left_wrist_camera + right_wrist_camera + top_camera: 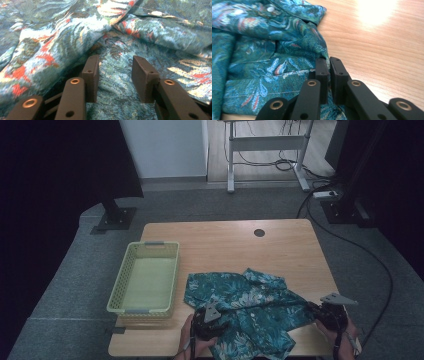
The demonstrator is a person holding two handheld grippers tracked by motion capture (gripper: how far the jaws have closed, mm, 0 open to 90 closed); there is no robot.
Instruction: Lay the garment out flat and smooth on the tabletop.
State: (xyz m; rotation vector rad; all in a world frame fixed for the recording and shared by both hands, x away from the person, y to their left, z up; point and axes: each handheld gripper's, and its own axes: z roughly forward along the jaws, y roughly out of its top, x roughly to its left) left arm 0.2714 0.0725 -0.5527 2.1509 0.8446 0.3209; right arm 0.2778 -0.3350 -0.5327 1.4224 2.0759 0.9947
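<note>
Teal floral shirt (pixel 245 310) rumpled at lower centre of the table (pixel 225 235), right of the empty yellow basket (pixel 145 277). Right gripper (pixel 329 62) pinched narrow on its edge at lower right; left gripper (pixel 115 72) spread wide over cloth, gripping nothing. Probably mid-fold: close left on one layer only, lift both evenly.

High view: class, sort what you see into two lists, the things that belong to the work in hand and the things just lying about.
In the job:
shirt, crumpled on the table
left gripper, open over the shirt
right gripper, shut on the shirt's edge

Lying about:
basket, empty, left of the shirt
desk frame, on the floor beyond
cable, on the floor
</note>
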